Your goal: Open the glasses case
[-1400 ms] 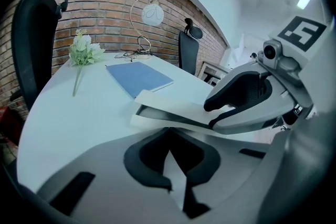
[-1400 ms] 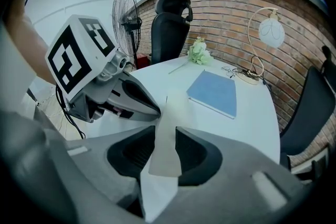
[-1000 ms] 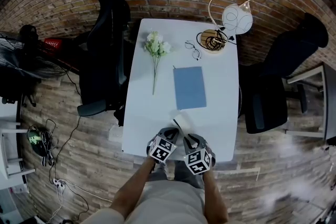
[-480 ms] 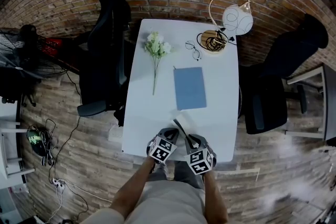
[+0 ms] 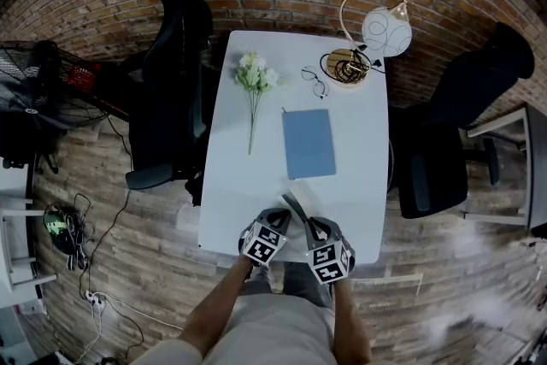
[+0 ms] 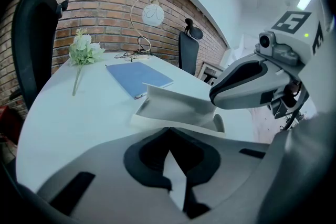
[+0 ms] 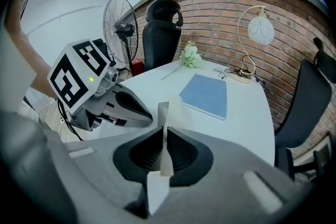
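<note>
The white glasses case (image 5: 295, 205) lies at the table's near edge, its lid (image 6: 181, 105) lifted at a slant. My left gripper (image 5: 279, 218) is shut on the case's near edge, and a white sliver shows between its pads (image 6: 169, 136). My right gripper (image 5: 309, 226) comes in from the right (image 6: 247, 84). Its jaws are closing, and its pads (image 7: 181, 152) press on the thin lid flap (image 7: 164, 113) that stands upright between them. The left gripper (image 7: 121, 107) is close beside it. The inside of the case is hidden.
A blue notebook (image 5: 308, 143) lies mid-table. Behind it are wire glasses (image 5: 314, 81), a white flower sprig (image 5: 255, 77) and a lamp (image 5: 376, 34) on a round base. Black chairs stand left (image 5: 171, 73) and right (image 5: 453, 132). A fan (image 7: 118, 21) stands off the left side.
The right gripper has shifted slightly toward the person, and the lid's dark edge has grown longer as the lid lifted. The left gripper has kept still.
</note>
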Tool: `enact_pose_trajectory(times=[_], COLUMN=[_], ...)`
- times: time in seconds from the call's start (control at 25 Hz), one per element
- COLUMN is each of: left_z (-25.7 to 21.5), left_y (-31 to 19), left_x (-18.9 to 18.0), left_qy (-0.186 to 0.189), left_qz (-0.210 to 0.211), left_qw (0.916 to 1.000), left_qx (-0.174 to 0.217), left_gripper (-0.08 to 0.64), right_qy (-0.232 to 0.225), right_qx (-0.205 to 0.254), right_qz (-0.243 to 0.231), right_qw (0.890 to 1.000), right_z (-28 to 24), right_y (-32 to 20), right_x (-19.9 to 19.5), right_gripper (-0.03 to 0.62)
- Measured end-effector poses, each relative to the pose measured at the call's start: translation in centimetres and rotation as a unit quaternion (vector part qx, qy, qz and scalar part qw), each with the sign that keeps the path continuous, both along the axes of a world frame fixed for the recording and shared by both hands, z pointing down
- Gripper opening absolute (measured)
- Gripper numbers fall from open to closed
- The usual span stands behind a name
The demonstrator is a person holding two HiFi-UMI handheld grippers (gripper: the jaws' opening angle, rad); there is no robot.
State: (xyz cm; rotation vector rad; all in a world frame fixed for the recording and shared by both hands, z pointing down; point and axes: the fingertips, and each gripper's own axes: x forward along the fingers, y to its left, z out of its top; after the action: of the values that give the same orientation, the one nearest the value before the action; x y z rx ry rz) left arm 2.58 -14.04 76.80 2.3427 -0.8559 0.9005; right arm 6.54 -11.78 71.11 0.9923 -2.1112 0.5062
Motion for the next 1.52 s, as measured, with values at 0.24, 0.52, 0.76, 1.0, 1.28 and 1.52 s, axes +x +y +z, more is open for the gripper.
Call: enact_pose_trajectory(times=[0.24,0.52,0.76,1.0,1.28,1.52], left_z=[0.0,0.2,0.1,0.1,0.0,0.2], left_y=[0.0,-0.1,0.0,0.0,0.0,-0.1], left_x=[0.0,0.0,0.0,-0.1,-0.1,0.0], left_qy=[0.000,-0.001,-0.002,-0.002,-0.002,-0.003], left_qz=[-0.002,-0.003,-0.003,-0.001,-0.001,-0.003], left_qw=[1.0000,1.0000,1.0000,1.0000,1.0000,1.0000], left_qx=[0.001,0.001,-0.001,-0.001,-0.001,0.002], left_gripper=[0.003,0.005,0.005,0.003,0.005,0.005], right_qy=[0.000,0.000,0.004,0.008,0.012,0.017], right_qx=[0.006,0.014,0.015,0.017,0.018,0.026], right_qz=[0.010,0.021,0.031,0.038,0.041,0.046], right_qw=[1.000,1.000,0.999,0.999,0.999,0.998], right_z=[-0.3,-0.3,-0.5,-0.3,-0.2,0.0], right_y=[-0.5,-1.4,-1.7,-2.2,-2.6,-3.2], right_x=[0.7,1.7,2.2,2.8,3.4,4.0], right_gripper=[0.026,0.020,0.018,0.017,0.015,0.015])
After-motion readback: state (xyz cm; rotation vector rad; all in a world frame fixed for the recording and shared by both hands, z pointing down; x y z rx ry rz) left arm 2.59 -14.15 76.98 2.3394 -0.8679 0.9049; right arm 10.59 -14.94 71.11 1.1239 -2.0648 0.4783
